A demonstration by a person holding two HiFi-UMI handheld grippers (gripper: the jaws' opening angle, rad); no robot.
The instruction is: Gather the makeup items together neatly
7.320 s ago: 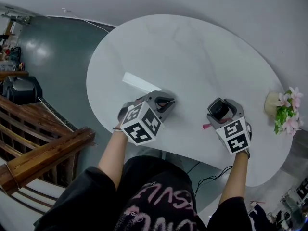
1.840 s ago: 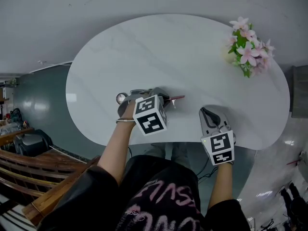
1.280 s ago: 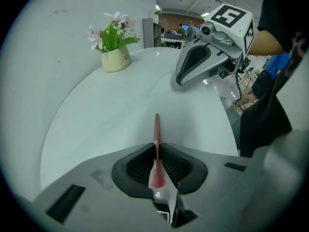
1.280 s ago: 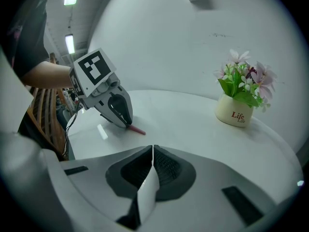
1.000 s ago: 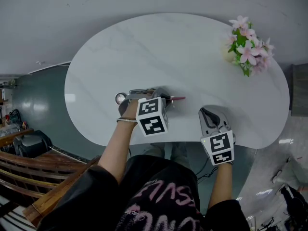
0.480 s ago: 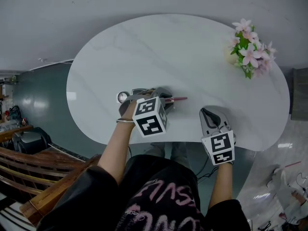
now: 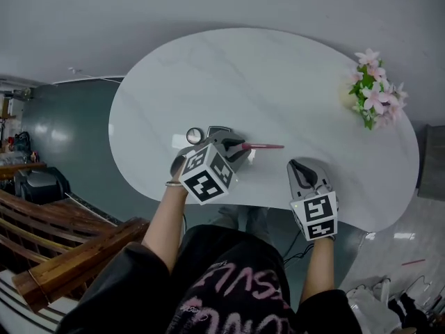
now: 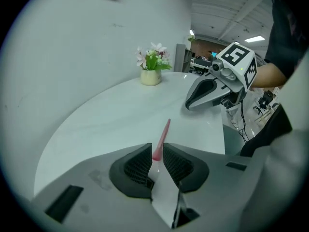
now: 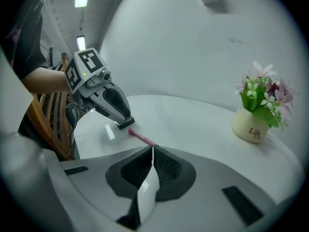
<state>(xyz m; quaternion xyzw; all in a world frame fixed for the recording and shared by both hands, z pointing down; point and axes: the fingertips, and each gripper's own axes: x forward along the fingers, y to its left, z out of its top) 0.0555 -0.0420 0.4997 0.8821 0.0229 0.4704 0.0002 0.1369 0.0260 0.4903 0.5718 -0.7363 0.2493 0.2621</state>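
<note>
evidently a placing step: the left tool [image 7: 240,145], whose jaws have just been opening and stand slightly apart, hovers over the near end of the slim pink makeup stick [image 7: 265,146]. the stick lies released on the white kidney-shaped bench [image 7: 292,68], its end seen in the gap but not pressed, near a small round silver-rimmed compact [image 7: 195,136]. the right tool [image 7: 299,167] is clenched on nothing, by the bench's front edge. next, by judgement: lift the left tool clear without dragging the stick, then nudge stick and compact into a tidy row.
</note>
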